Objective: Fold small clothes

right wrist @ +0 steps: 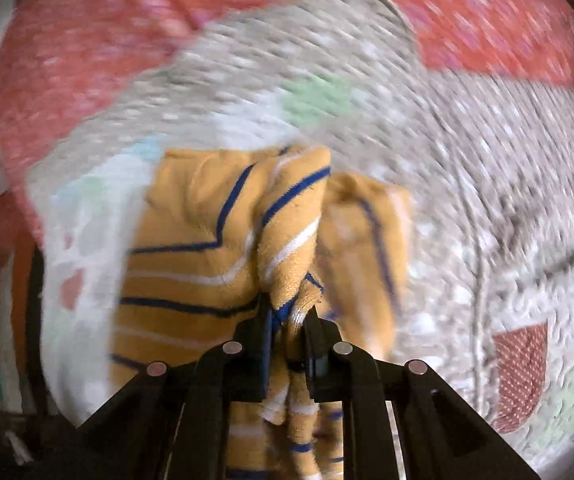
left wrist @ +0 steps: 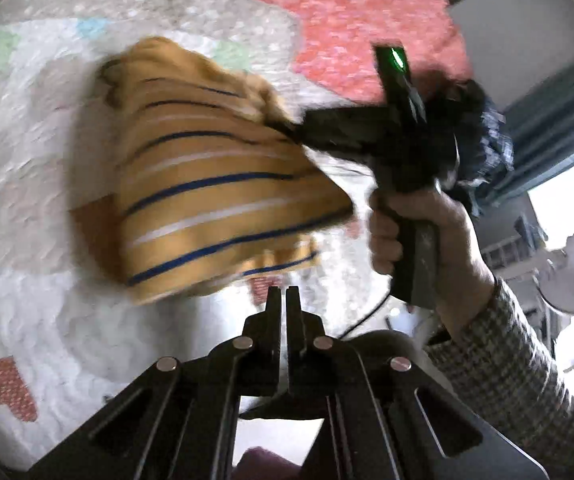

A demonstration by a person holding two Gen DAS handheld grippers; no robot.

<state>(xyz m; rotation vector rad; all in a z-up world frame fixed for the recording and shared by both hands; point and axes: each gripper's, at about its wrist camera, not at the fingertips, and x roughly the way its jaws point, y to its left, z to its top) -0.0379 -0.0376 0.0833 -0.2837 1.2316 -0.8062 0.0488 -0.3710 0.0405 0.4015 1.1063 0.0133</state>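
Note:
A small yellow garment with blue and white stripes point(left wrist: 215, 184) hangs bunched above a white quilt point(left wrist: 27, 184). My right gripper point(right wrist: 289, 312) is shut on a fold of the garment point(right wrist: 287, 248), and cloth runs down between its fingers. In the left wrist view the right gripper point(left wrist: 299, 128) shows at centre right, gripped by a hand, pinching the garment's upper edge. My left gripper point(left wrist: 283, 296) has its fingers nearly together with nothing between them, just below the hanging garment. Both views are blurred by motion.
The quilt has green, pale blue and red patches point(right wrist: 521, 368). A red dotted bedspread point(left wrist: 359, 12) lies beyond it. A sleeve in a checked pattern point(left wrist: 503, 368) crosses the lower right of the left wrist view. Furniture and a bright window point(left wrist: 567, 240) are at the far right.

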